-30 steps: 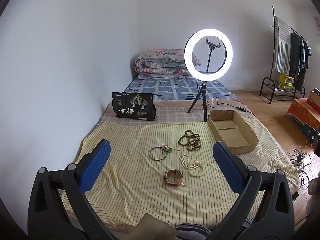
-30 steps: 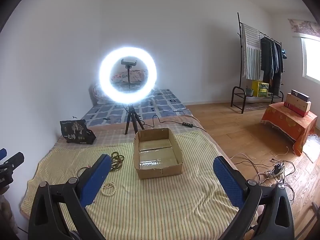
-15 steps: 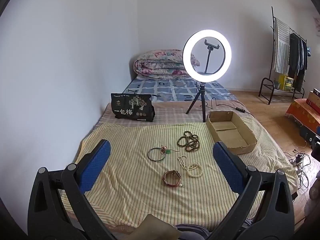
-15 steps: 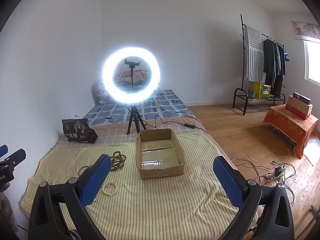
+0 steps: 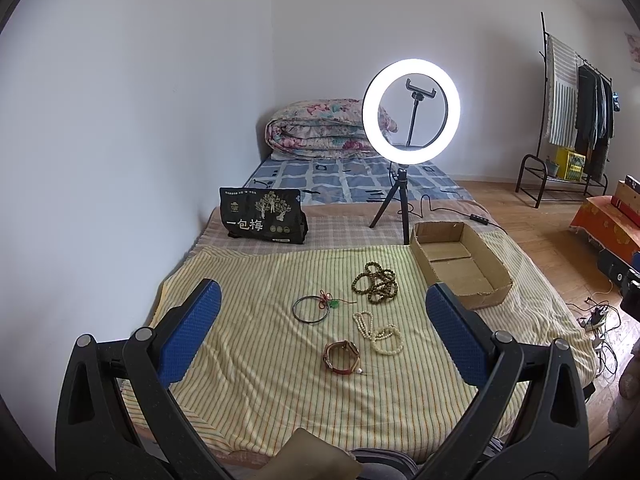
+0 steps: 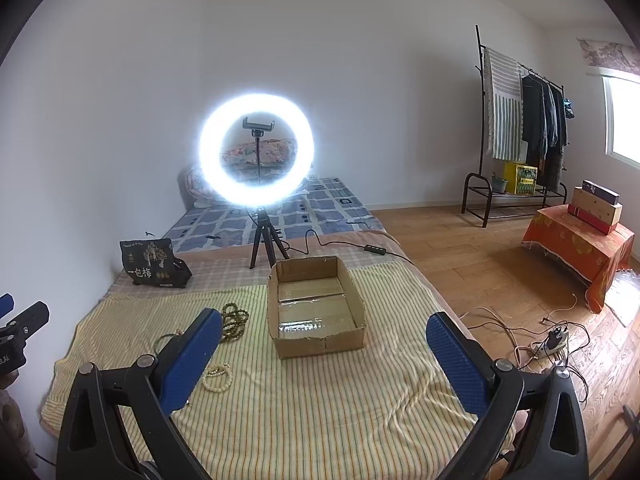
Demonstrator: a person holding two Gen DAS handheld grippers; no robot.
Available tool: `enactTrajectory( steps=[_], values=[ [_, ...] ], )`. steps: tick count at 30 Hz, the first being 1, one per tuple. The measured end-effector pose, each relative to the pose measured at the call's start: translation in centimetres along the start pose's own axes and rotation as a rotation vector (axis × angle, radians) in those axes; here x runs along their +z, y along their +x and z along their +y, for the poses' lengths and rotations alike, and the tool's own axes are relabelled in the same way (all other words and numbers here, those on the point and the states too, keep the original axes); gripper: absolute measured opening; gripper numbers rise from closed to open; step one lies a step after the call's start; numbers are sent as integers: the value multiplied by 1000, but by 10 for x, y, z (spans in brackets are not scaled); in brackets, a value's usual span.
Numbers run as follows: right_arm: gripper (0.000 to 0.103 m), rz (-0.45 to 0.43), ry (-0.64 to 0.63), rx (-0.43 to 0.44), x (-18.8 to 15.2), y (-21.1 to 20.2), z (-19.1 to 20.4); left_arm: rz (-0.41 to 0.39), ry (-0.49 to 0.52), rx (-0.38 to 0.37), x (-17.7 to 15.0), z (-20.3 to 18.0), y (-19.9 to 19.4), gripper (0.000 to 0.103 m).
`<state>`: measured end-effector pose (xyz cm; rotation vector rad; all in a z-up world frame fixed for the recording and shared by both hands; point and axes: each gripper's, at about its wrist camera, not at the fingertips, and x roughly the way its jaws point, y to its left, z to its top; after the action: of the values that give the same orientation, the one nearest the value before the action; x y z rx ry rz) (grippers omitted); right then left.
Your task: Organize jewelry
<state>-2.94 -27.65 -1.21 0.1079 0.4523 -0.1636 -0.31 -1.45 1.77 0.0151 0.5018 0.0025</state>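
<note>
Jewelry lies on a yellow striped cloth (image 5: 248, 340): a dark bangle with a red knot (image 5: 311, 309), a brown bead strand (image 5: 375, 282), a cream bead strand (image 5: 380, 333) and a red-brown bracelet (image 5: 341, 357). An empty cardboard box (image 5: 460, 264) sits to their right. My left gripper (image 5: 322, 328) is open and empty, held above the cloth near the jewelry. My right gripper (image 6: 323, 354) is open and empty, in front of the box (image 6: 316, 308). The brown beads (image 6: 234, 322) and cream beads (image 6: 218, 376) show left of the box, partly hidden by my finger (image 6: 188, 360).
A lit ring light on a tripod (image 5: 410, 120) stands behind the box, its cable trailing right. A black printed bag (image 5: 262, 216) sits at the back left by the wall. Cables and a power strip (image 6: 552, 344) lie on the wood floor to the right.
Both views shift slightly: the jewelry sits a little lower and left in the left view, and the box has drifted a little right in the right view. Both grippers stay open.
</note>
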Motion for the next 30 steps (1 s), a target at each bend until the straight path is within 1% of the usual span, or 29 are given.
enactTrajectory(
  steps=[2, 3, 13, 14, 25, 30],
  values=[
    [103, 0, 3, -1, 0, 0, -1, 1, 0, -1, 2, -3, -1, 103],
    [103, 0, 3, -1, 0, 0, -1, 3, -1, -1, -4, 6, 4, 103],
    [103, 1, 5, 0, 0, 1, 0, 7, -2, -5, -1, 0, 1, 103],
    [103, 1, 6, 0, 0, 1, -1, 8, -5, -8, -1, 7, 6, 103],
    [103, 5, 4, 4, -1, 1, 1, 13, -7, -7, 2, 3, 9, 103],
    [103, 10, 2, 9, -1, 2, 2, 7, -4, -9, -3, 7, 7, 103]
  ],
)
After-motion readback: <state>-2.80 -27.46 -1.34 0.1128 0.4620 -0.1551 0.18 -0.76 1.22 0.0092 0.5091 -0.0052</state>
